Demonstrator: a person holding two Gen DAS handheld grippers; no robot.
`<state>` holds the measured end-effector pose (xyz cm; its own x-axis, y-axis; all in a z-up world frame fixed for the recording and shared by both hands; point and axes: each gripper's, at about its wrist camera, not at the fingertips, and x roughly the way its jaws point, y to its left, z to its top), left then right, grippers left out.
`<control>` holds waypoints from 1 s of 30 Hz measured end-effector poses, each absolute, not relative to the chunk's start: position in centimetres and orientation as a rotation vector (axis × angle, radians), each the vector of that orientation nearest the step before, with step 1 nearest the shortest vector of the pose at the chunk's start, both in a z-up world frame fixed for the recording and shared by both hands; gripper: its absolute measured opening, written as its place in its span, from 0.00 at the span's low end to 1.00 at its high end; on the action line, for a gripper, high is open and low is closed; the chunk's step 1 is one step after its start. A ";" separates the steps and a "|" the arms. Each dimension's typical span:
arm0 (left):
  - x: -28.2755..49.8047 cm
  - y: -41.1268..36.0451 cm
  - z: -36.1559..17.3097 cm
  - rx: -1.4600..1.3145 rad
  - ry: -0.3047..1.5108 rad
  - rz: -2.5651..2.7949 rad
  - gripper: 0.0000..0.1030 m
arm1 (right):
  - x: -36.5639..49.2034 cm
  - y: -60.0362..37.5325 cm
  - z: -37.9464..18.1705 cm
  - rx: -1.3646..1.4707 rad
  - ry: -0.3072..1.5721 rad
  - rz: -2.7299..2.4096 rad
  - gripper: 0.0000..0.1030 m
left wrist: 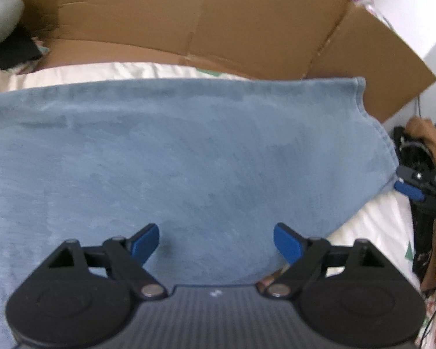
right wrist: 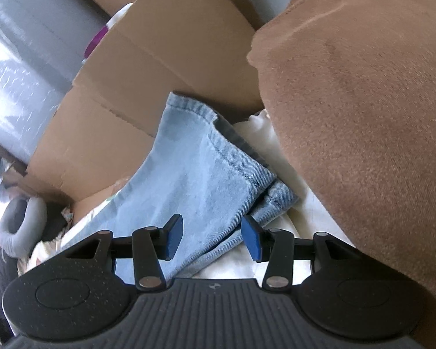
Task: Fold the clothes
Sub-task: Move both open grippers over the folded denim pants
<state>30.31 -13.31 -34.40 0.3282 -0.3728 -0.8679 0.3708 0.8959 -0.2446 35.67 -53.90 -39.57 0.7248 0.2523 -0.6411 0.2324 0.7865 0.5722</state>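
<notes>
Two pairs of tongs are mine to run, so I take the left wrist view first. My left gripper stands spread wide with nothing between its blue pads; it hangs just above the soft blue garment, which lies flat ahead of and under the fingertips on the white bed sheet. Beyond the garment's far edge stands the brown cardboard sheet. Off to the right I see the person's hand on the other tool. To do this step well, I judge I should set the tips down on the near edge, pinch one layer only, and carry it over squarely so the hem lines meet.

In the right wrist view, my right gripper is half spread and grasps nothing; the light blue denim jeans leg lies under and ahead of its left fingertip, its hem pointing away. A brown fleecy cloth fills the right side, close above the tool; whether it touches it I cannot tell.

Counted: two grippers, one blue garment, one denim piece, one brown cloth, one cardboard sheet.
</notes>
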 end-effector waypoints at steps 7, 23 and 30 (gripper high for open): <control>29.8 -15.0 -35.2 0.048 1.129 -0.525 0.85 | 35.9 -54.0 -39.6 0.657 0.772 0.010 0.49; 29.2 -15.8 -35.5 0.110 1.096 -0.576 0.85 | 38.8 -53.4 -41.7 0.757 0.805 -0.143 0.49; 28.7 -16.0 -35.8 0.145 1.085 -0.593 0.85 | 39.1 -54.0 -41.9 0.806 0.769 -0.185 0.23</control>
<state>28.74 -15.96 -35.82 0.3295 -0.3822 -0.8633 0.5201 0.8366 -0.1718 39.09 -53.99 -41.90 0.7189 0.1301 -0.6829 0.4267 0.6929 0.5812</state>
